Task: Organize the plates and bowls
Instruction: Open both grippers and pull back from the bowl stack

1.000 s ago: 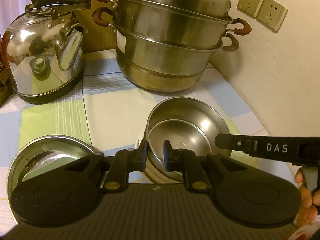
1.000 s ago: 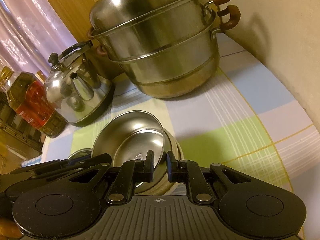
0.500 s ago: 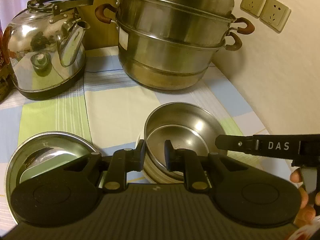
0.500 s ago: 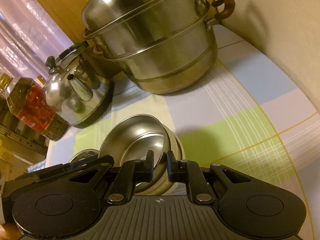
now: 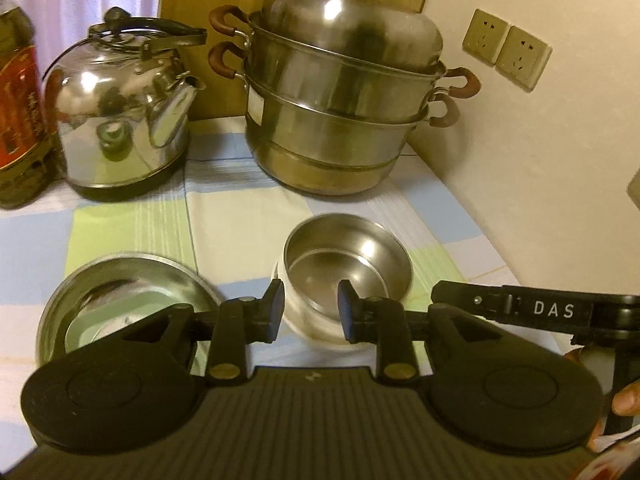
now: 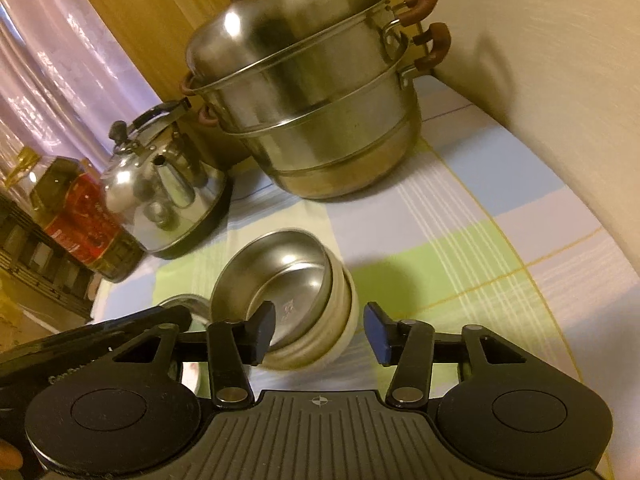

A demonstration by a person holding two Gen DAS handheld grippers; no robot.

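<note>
- The left tongs (image 5: 308, 310) stand parted with nothing between the black pads, which sit on either side of the near rim of the small stainless-steel bowl (image 5: 347, 258) without touching it, as far as the left wrist view shows.
- The right tongs (image 6: 320, 330) are spread wide and hold nothing; the left pad overlaps the steel bowl's rim (image 6: 276, 268) in the view, and whether it touches cannot be told.
- That steel bowl is nested, slightly tilted, inside a cream-white ribbed bowl (image 6: 340, 320), and the pair rests on the checked blue, green and white tablecloth (image 6: 460, 240) covering the table.
- Just to the left of the stack lies a wide, shallow stainless-steel dish (image 5: 120, 300), partly hidden behind the left tongs' body.
- The black arm lettered "DAS" (image 5: 520, 310) belonging to the right tool crosses the lower right of the left wrist view, with fingertips showing at the edge.
- Further back stands a large two-tier stainless-steel steamer pot with brown handles and a domed lid (image 5: 344, 112), close to the wall.
- Left of it is a shiny steel kettle with a black handle (image 5: 124, 120), then a red-labelled oil bottle (image 5: 18, 120).
- Two beige wall sockets (image 5: 506, 54) sit on the cream wall to the right.
</note>
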